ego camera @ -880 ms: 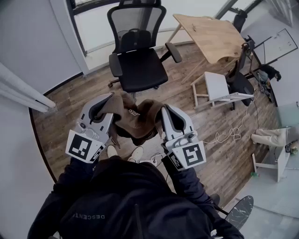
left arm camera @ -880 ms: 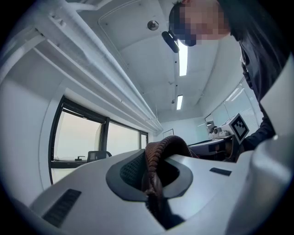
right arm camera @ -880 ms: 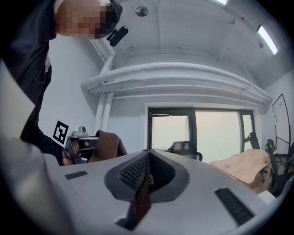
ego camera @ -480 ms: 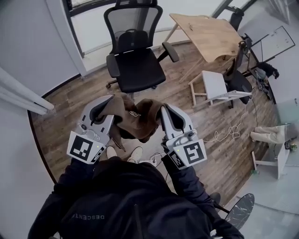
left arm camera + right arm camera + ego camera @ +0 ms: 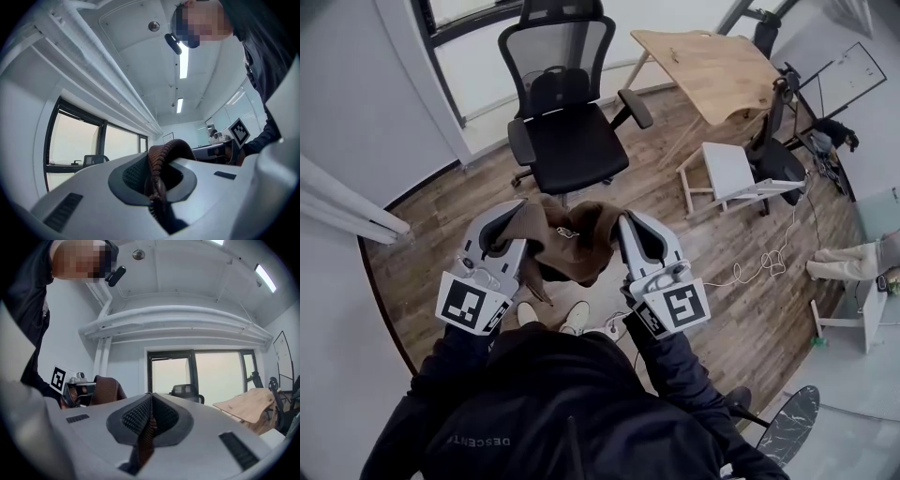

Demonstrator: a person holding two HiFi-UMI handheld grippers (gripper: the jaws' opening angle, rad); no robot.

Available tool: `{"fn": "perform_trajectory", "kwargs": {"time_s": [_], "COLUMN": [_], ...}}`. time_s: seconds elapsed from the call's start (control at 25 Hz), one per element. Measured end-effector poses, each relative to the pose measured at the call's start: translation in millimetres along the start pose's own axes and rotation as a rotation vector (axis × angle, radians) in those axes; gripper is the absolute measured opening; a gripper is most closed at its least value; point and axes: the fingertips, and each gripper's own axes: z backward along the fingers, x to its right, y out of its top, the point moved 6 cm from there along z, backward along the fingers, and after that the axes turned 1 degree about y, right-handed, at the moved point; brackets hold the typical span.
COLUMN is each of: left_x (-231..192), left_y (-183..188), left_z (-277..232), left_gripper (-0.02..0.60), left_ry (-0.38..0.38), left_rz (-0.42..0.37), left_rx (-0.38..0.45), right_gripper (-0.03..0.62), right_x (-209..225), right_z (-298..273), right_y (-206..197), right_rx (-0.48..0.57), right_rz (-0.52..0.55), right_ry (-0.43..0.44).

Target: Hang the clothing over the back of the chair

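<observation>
A brown garment [image 5: 567,239] hangs bunched between my two grippers in front of the person's body. My left gripper [image 5: 499,232] is shut on its left part, and brown ribbed cloth [image 5: 161,161] is pinched between the jaws. My right gripper [image 5: 628,234] is shut on the right part, with a thin fold of cloth [image 5: 147,430] between its pads. The black office chair [image 5: 567,141] with a mesh back [image 5: 555,47] stands a little ahead on the wooden floor, its seat facing me. From the right gripper view the chair [image 5: 186,392] shows small, straight ahead by the window.
A wooden table [image 5: 712,70] stands at the back right. A white stool [image 5: 727,173] and another dark chair [image 5: 778,159] are to the right, with a white cable [image 5: 764,267] on the floor. A wall and window [image 5: 459,19] run behind the chair.
The chair and floor have slid slightly left and up in the head view as the person shifts. Both grippers keep their hold on the garment.
</observation>
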Motion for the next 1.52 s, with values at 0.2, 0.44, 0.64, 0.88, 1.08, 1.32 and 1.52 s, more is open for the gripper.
{"fn": "perform_trajectory", "kwargs": {"time_s": [0.2,0.44,0.64,0.88,1.08,1.32,1.52], "left_x": [8.3,16.3,22.1,21.3,17.9,-3.3,-31.7], "left_y": [2.6,9.4,7.2,3.7,-5.5,-15.3,-18.3], "left_z": [-9.6,-25.6,-45.1,-76.3,-100.2,-135.4,-174.4], "left_gripper": [0.035,0.035,0.035,0.035,0.035,0.035,0.035], "left_ry": [0.009,0.057,0.09,0.087,0.065,0.035,0.001], "left_rz": [-0.014,-0.024,-0.022,-0.024,-0.015,0.005,0.001], "left_rx": [0.0,0.0,0.008,0.013,0.016,0.031,0.051], "right_gripper": [0.017,0.017,0.017,0.017,0.017,0.015,0.015], "right_x": [12.2,36.8,58.3,87.3,110.9,138.9,162.1], "right_z": [6.3,14.3,16.0,10.2,1.6,-23.8,-56.8], "right_y": [0.5,6.5,8.0,11.1,7.7,6.9,11.9], "right_rx": [0.018,0.035,0.039,0.044,0.037,0.031,0.042], "right_rz": [-0.015,-0.029,-0.019,-0.012,-0.01,0.005,0.018], "right_ry": [0.008,0.033,0.061,0.057,0.036,0.008,-0.011]}}
